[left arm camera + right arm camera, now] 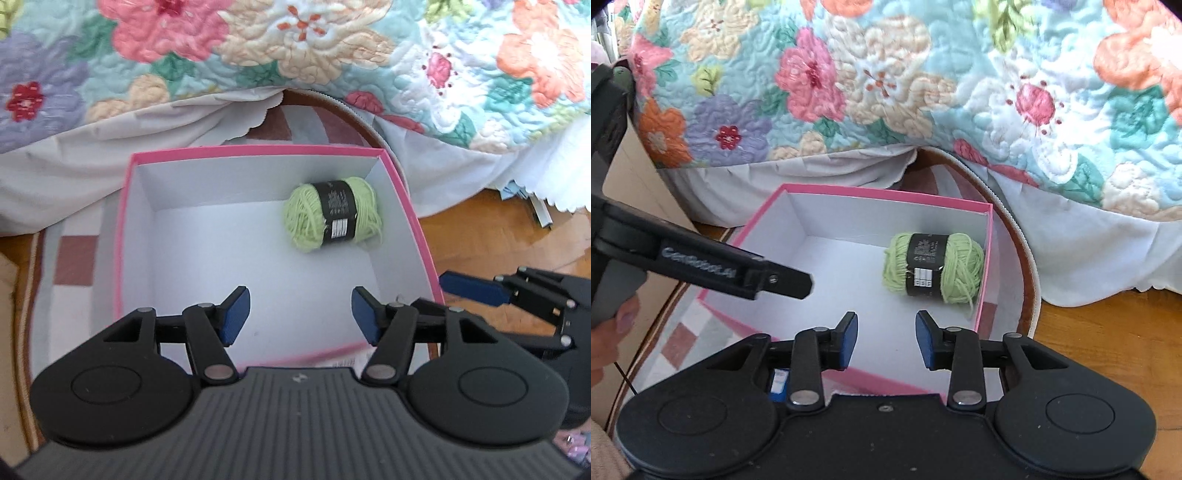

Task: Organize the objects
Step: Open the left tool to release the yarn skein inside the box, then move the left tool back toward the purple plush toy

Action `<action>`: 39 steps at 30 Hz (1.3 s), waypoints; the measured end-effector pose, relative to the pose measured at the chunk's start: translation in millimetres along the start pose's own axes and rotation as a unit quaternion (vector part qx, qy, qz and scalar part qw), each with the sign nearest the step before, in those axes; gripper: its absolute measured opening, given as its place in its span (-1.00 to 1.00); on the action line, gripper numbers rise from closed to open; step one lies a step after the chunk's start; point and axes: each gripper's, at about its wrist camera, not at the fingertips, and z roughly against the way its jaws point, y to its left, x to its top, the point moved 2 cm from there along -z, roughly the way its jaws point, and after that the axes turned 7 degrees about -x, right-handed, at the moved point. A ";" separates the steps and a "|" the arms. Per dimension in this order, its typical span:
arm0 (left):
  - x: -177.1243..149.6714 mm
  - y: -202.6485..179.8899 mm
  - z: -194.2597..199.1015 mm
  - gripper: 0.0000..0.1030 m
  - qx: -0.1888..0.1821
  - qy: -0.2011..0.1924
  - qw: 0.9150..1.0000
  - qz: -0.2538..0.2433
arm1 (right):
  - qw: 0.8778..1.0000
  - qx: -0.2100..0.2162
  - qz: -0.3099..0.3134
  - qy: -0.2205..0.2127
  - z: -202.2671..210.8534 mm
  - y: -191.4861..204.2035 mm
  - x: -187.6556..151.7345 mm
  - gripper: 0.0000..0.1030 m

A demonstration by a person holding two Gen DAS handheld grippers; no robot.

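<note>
A green yarn ball (332, 214) is lying inside the pink box (122, 236), near its far right corner. The left gripper (300, 317) and right gripper (886, 341) are both hovering over the box's near edge, spread apart, holding nothing.

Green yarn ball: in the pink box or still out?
In. The green yarn ball lies on the pink box floor near its far right corner.

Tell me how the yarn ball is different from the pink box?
The yarn ball is green, soft and round; the pink box is stiff and square. The yarn is small and lies inside the much bigger box, near its far right corner. Neither is held by any tongs.
</note>
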 end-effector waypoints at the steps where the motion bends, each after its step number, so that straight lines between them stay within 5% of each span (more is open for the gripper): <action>1: -2.4 -0.3 6.8 0.18 0.001 -0.001 1.000 -0.002 | 1.000 -0.002 0.002 -0.002 5.7 2.4 -0.5 -0.21; 19: -55.4 8.9 121.7 0.29 0.015 -0.012 1.000 -0.015 | 0.999 -0.008 0.029 -0.035 95.5 41.8 -10.8 -0.05; 39: -110.5 19.7 168.6 0.33 0.025 -0.020 0.999 -0.026 | 0.995 0.048 0.082 -0.004 131.7 85.0 -40.1 0.36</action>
